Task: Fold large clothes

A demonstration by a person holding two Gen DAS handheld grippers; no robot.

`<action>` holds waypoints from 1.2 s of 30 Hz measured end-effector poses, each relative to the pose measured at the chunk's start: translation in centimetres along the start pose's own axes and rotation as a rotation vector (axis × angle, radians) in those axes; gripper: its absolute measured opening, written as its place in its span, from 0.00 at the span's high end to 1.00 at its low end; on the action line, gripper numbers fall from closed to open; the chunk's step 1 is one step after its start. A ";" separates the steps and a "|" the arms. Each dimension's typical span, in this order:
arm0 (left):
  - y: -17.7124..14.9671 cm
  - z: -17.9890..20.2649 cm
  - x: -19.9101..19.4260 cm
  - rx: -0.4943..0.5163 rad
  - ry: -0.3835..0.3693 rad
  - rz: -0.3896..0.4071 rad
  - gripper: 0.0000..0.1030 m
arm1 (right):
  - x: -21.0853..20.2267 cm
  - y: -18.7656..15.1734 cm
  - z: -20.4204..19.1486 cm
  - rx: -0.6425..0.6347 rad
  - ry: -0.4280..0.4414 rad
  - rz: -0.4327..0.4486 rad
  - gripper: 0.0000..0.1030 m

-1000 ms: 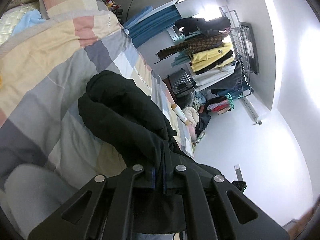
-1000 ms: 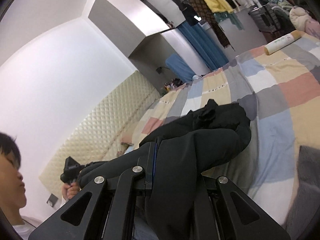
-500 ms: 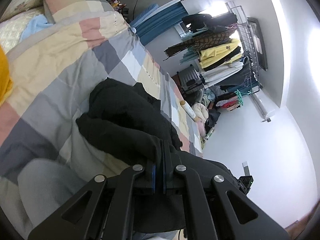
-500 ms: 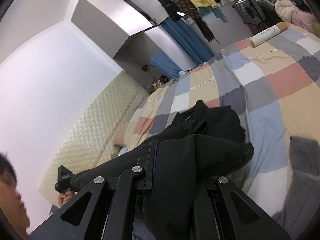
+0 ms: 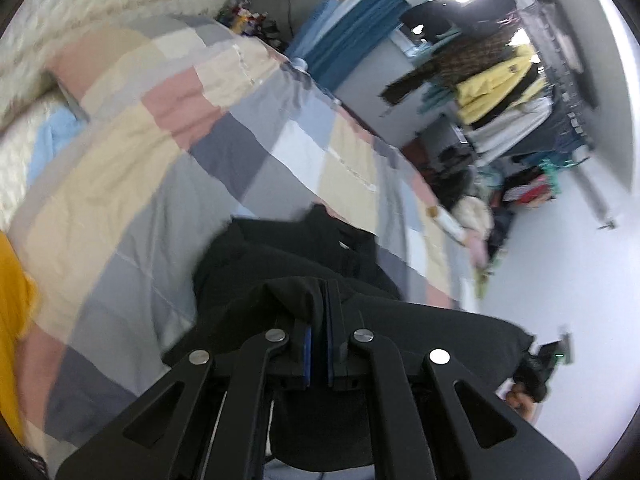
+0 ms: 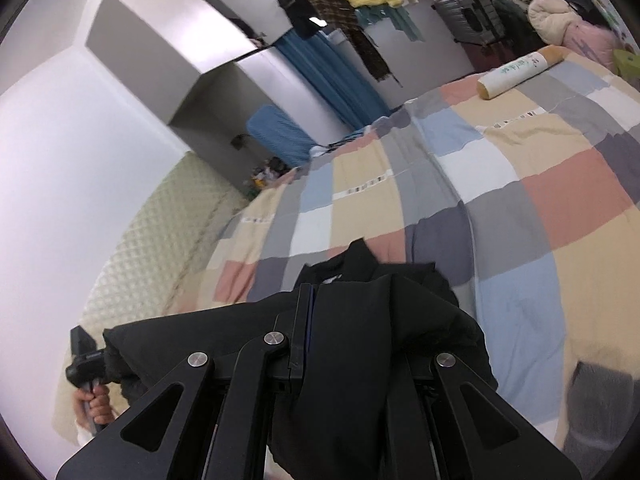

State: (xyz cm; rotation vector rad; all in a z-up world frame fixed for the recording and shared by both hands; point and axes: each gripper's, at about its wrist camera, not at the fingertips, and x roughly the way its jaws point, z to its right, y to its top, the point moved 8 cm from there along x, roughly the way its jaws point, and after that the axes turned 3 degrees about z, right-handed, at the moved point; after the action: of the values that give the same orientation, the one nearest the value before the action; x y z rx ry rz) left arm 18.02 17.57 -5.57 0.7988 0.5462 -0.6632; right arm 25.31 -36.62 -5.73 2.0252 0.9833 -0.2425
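A large black garment [image 5: 288,256] is stretched between both grippers above a patchwork quilt on the bed [image 5: 152,168]. My left gripper [image 5: 318,304] is shut on one edge of the cloth, which drapes over its fingers. My right gripper [image 6: 316,300] is shut on the other edge of the same black garment [image 6: 384,320]; the cloth covers its right finger. The far part of the garment rests bunched on the quilt [image 6: 520,216]. Each view shows the other gripper at the far end of the taut cloth.
A white roll [image 6: 520,68] lies at the far end of the bed. A rack of hanging clothes [image 5: 500,80] and blue curtains [image 6: 332,80] stand beyond. A quilted headboard [image 6: 160,248] is on the left. A yellow cloth [image 5: 12,304] and a grey item [image 6: 600,408] lie near.
Both grippers have risen and pulled apart, lifting the black garment off the quilt and drawing it taut; less of it lies bunched on the bed.
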 end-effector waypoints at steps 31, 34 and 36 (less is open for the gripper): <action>5.0 -5.3 26.8 0.205 0.609 -0.191 0.95 | 28.2 -1.4 10.6 -0.155 -0.475 -0.320 0.98; 4.9 -5.7 27.6 0.179 0.593 -0.205 0.95 | 28.5 -1.7 11.0 -0.142 -0.467 -0.326 0.98; 4.8 -5.7 27.6 0.175 0.588 -0.207 0.95 | 28.3 -1.8 11.0 -0.134 -0.458 -0.328 0.98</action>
State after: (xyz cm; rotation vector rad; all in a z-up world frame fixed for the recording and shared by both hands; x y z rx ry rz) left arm 38.88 15.56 -25.06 1.1202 1.1273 -0.6693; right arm 44.98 -28.80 -27.54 1.5787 0.9968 -0.7594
